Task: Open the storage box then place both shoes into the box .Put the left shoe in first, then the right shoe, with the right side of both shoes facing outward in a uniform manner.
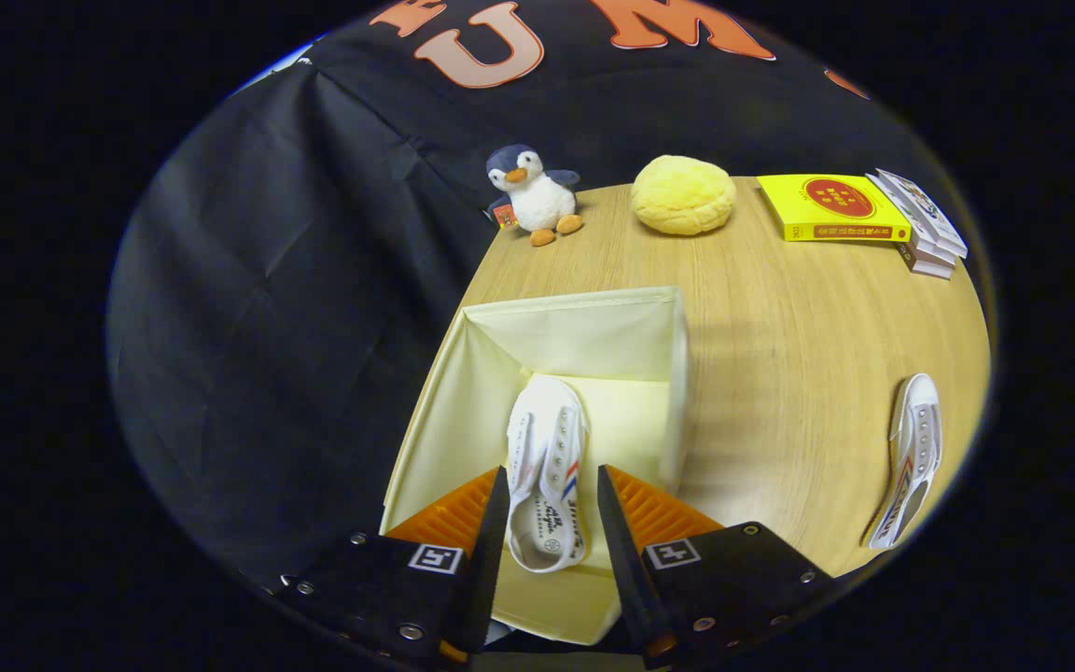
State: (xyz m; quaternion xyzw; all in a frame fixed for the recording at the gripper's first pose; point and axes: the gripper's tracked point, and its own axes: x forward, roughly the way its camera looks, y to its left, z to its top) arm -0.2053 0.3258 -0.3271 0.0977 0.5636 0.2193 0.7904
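Fingers apart beside boxed shoe

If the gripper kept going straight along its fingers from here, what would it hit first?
Most likely the white shoe lying in the open storage box, between the open gripper fingers; beyond it, the box's far wall. Depth is hard to judge.

From my remote station: a soft matt fabric storage box on a smooth wood-grain table, holding a canvas shoe with metal eyelets between my gripper's parted, ribbed fingers. Beyond, a plush penguin, a fuzzy cushion and glossy paper-covered books.
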